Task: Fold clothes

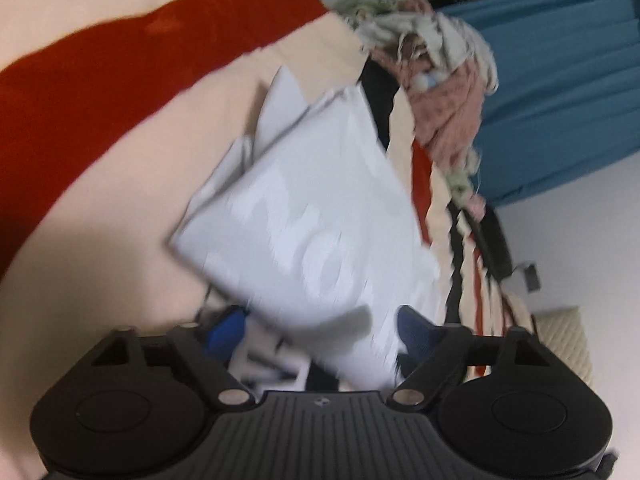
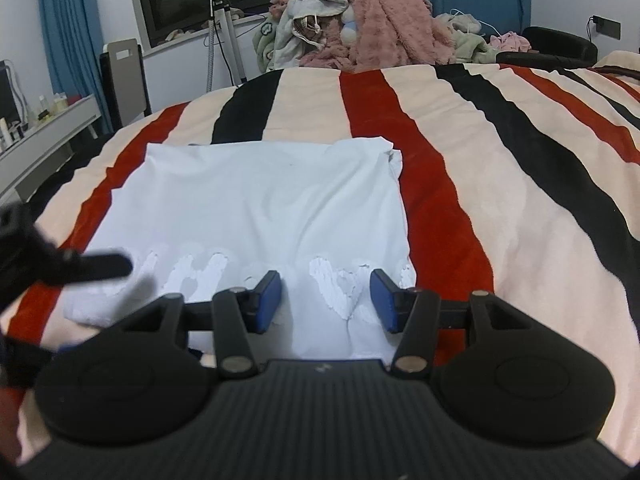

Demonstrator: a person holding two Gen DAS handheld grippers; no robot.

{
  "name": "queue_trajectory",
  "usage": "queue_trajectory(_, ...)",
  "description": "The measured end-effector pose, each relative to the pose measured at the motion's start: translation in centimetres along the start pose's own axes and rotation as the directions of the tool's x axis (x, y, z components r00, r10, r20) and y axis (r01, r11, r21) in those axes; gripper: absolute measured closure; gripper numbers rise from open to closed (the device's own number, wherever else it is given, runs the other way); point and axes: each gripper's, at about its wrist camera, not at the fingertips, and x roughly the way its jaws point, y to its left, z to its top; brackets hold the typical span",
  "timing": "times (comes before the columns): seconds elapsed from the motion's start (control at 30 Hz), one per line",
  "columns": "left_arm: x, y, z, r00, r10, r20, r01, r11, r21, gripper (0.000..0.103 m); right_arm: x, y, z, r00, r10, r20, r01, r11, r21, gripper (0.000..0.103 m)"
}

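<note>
1 folded white shirt (image 2: pixel 260 208) on striped blanket (image 2: pixel 500 184); 2 grippers, right gripper (image 2: pixel 326 300) parted.

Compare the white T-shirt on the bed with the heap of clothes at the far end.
The white T-shirt lies flat and folded into a neat rectangle on the striped blanket; the clothes heap is crumpled and piled high. The T-shirt is plain white with a raised white print near the right gripper; the heap mixes pink, grey and pale green pieces. The T-shirt sits near the open fingers; the heap lies beyond reach. Both are fabric garments.
</note>
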Motion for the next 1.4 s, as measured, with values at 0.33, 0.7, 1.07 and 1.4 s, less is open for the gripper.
queue_trajectory(0.33, 0.0, 0.7, 2.1, 0.999, -0.001, 0.050, 0.004, 0.998, -0.061, 0.076, -0.7, -0.2, 0.1, 1.000, -0.009, 0.012, 0.009, 1.000, 0.026, 0.051)
queue_trajectory(0.7, -1.6, -1.3, 1.8, 0.996, -0.021, 0.088, 0.018, 0.999, 0.030, 0.086, -1.8, -5.0, -0.6, 0.837, 0.539, 0.096, -0.452, 0.582, 0.676, 0.011)
queue_trajectory(1.07, -1.0, -0.9, 1.9, 0.995, -0.052, 0.080, 0.052, 0.999, -0.002, 0.086, 3.3, -8.0, -4.0, 0.840, 0.517, 0.166, -0.347, 0.277, 0.896, 0.036)
queue_trajectory(1.4, -0.4, -0.1, 2.1, 0.997, -0.039, 0.064, 0.042, 0.998, -0.054, 0.083, 1.6, -10.5, -7.2, 0.915, 0.394, 0.084, -0.181, 0.217, 0.959, 0.067)
